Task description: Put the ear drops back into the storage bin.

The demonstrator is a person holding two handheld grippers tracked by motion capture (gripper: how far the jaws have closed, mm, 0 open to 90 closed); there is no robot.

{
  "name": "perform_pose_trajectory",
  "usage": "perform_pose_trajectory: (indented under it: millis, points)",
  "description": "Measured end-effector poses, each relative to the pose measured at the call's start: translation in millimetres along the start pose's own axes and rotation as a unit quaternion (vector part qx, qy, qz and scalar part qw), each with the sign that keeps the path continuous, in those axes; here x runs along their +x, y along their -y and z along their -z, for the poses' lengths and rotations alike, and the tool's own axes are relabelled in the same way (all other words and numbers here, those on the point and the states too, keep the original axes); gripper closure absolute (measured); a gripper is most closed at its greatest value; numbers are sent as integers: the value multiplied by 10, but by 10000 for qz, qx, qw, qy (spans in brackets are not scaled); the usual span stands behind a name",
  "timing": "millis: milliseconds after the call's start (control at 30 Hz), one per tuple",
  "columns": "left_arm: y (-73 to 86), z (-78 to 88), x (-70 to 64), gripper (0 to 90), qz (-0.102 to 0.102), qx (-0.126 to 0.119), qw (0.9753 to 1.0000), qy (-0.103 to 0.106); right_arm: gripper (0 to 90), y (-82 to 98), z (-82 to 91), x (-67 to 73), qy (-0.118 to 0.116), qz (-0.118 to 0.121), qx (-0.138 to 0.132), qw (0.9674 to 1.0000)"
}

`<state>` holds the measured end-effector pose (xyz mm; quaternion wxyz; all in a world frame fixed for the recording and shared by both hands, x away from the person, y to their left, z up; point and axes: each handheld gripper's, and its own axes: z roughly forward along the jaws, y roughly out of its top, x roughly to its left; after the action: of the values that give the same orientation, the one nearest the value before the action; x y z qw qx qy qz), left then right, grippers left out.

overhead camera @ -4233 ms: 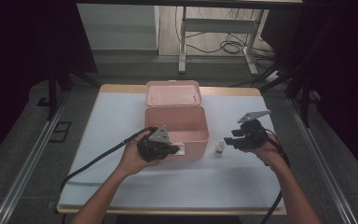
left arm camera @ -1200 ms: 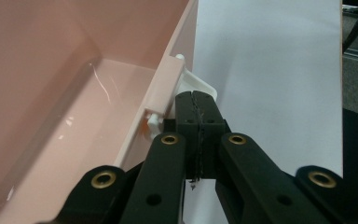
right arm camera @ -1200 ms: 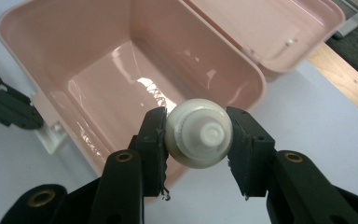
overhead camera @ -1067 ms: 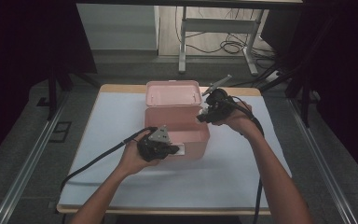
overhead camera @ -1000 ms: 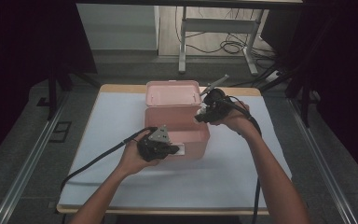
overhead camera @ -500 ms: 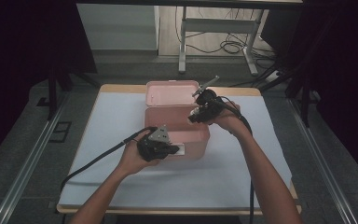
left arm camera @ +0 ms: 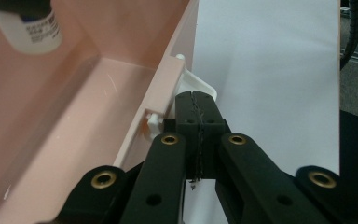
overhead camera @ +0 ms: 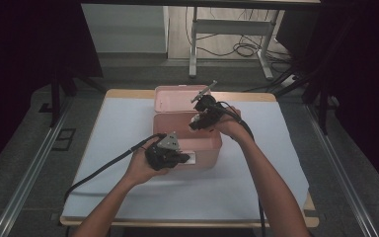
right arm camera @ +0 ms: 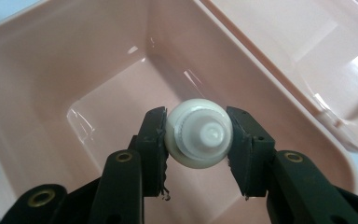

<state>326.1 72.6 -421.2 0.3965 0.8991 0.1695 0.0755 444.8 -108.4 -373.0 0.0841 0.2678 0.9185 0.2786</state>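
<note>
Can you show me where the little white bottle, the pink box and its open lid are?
white bottle (right arm camera: 199,138), right gripper view, on its cap end.
pink box (overhead camera: 210,150), high view, on its front wall.
lid (overhead camera: 175,98), high view, on its inner face.

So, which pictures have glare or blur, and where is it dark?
High view: dark surroundings, lit table. Right gripper view: glare patches on the pink box walls, bottle sharp. Left gripper view: the bottle at top left slightly soft.
</note>
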Motion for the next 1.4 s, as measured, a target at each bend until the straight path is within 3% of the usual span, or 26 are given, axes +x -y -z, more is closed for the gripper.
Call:
perform_pose_trajectory:
  millis: [233, 733, 1400]
  points:
    - [0, 8, 10, 900, -75, 60, 10000, 6, 603, -76, -151, 41, -54, 46, 34, 10000]
    - [1, -1, -9, 900, 14, -3, 10000, -13, 602, -184, -428, 118, -150, 162, 126, 9997]
    - [2, 3, -6, 900, -50, 29, 10000, -21, 600, -260, -841, 150, -299, 243, 350, 9986]
